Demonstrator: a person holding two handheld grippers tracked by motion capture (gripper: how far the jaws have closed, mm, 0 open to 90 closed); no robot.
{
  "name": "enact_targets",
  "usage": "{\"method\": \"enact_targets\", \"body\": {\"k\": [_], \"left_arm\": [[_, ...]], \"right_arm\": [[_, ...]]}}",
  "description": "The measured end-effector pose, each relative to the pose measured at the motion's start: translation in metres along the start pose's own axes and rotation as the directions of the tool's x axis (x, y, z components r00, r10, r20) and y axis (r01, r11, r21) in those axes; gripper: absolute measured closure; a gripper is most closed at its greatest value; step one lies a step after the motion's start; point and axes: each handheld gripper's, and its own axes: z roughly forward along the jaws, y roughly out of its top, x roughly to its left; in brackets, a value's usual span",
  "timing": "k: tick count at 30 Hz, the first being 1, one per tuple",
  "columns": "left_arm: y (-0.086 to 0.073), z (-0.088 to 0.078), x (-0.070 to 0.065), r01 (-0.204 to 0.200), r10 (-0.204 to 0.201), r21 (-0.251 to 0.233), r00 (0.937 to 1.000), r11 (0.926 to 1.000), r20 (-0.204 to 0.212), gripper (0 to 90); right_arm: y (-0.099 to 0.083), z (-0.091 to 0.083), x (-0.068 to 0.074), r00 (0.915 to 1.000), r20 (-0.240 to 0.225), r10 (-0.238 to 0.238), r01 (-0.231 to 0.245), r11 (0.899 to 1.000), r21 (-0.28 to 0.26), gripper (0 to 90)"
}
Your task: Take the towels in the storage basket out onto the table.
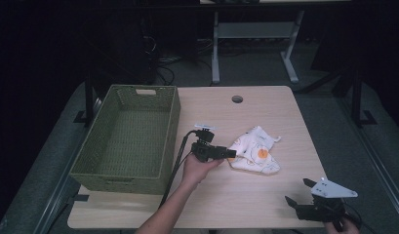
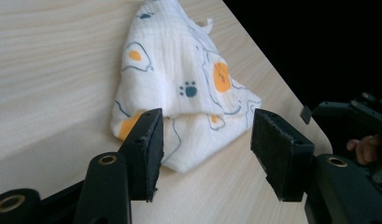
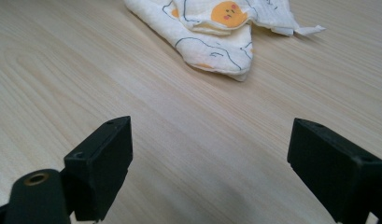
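A folded white cloth [image 1: 254, 150] printed with orange shapes, blue outlines and a paw mark lies on the wooden table, right of centre. My left gripper [image 1: 232, 154] is open at the cloth's left edge; in the left gripper view its jaws stand apart just short of the cloth [image 2: 179, 88], one on either side of the near corner. My right gripper [image 1: 299, 191] sits open near the table's front right corner, well clear of the cloth [image 3: 216, 28], with bare table between its jaws.
A green woven basket [image 1: 170, 131] stands empty on the left half of the table [image 1: 236, 195]. A round cable hole [image 1: 237, 99] is near the far edge. Desk legs and cables stand on the dark floor beyond.
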Motion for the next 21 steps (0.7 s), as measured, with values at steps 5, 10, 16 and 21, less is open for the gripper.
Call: {"method": "enact_targets", "body": {"k": [5, 10, 16, 21], "left_arm": [[-0.007, -0.002, -0.004, -0.03, 0.03, 0.018, 0.9995, 0.9994, -0.007, 41.6], [-0.014, -0.006, -0.005, -0.047, 0.047, 0.02, 0.9989, 0.9987, -0.002, 41.0], [-0.022, -0.016, -0.006, -0.057, 0.057, 0.008, 0.9984, 0.9984, 0.009, 39.4], [-0.028, -0.025, -0.009, -0.086, 0.086, 0.015, 0.9963, 0.9962, 0.0, 38.3]], "right_arm": [[0.0, 0.001, 0.0, 1.0, 0.001, 0.002, -0.002, 1.0, 0.001, 13.9], [0.0, 0.0, 0.0, 1.0, 0.001, 0.001, -0.001, 1.0, 0.001, 13.9], [0.0, 0.001, 0.001, 1.0, 0.001, 0.002, -0.002, 1.0, 0.001, 13.9], [0.0, 0.001, 0.0, 1.0, 0.005, 0.002, -0.002, 1.0, 0.001, 13.9]]}}
